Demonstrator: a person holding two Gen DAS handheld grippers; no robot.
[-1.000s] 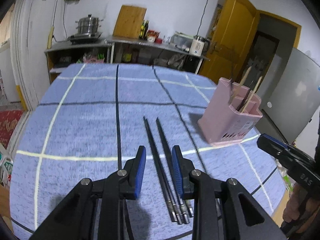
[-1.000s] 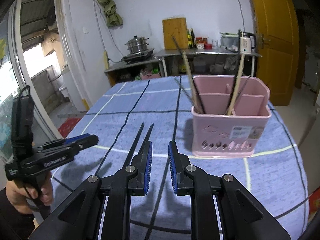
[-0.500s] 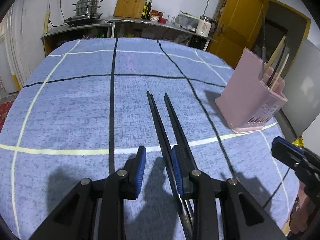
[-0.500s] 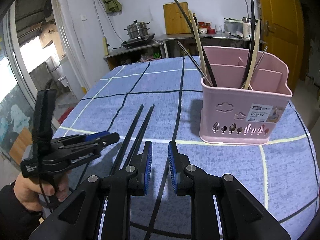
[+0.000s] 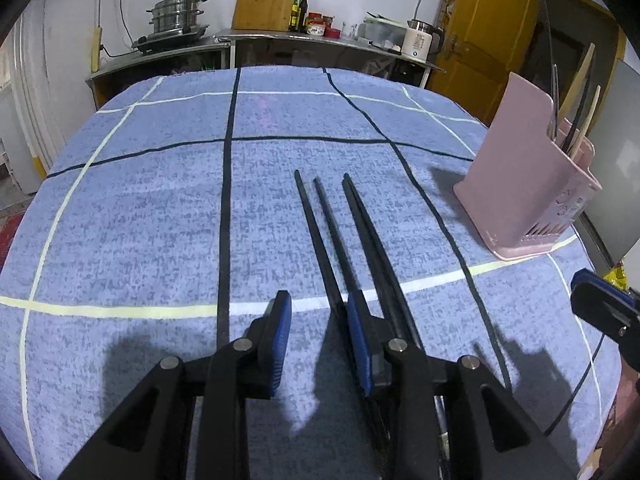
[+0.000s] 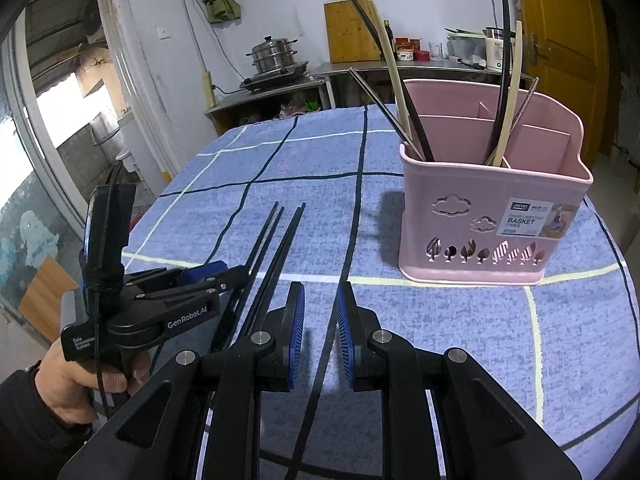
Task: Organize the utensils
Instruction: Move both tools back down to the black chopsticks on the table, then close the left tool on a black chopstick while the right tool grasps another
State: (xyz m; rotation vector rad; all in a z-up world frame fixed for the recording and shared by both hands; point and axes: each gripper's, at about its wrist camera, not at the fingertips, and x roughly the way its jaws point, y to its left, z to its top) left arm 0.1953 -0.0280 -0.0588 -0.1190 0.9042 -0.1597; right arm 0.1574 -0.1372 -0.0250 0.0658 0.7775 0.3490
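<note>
Several black chopsticks [image 5: 370, 232] lie side by side on the blue checked tablecloth [image 5: 140, 220], pointing away from me. My left gripper [image 5: 318, 320] hangs low over their near ends. Its jaws are opening, and the chopsticks run beside and under its right finger, none pressed between the pads. In the right wrist view the chopsticks [image 6: 283, 250] lie left of my right gripper [image 6: 321, 312], which is open a narrow gap on nothing. The pink basket [image 6: 492, 216] stands ahead on the right, holding several upright black, wooden and metal chopsticks. A hand holds the left gripper [image 6: 192, 292].
The pink basket [image 5: 528, 200] sits near the table's right edge. The right gripper's tip [image 5: 600, 312] shows at the far right of the left wrist view. Behind the table are a steel counter [image 5: 280, 38] with a pot, bottles and a kettle, and a yellow door [image 5: 484, 40].
My left gripper has dropped and moved forward over the chopsticks' near ends, and its jaws stand slightly wider. My right gripper sank a little early on and has since held still.
</note>
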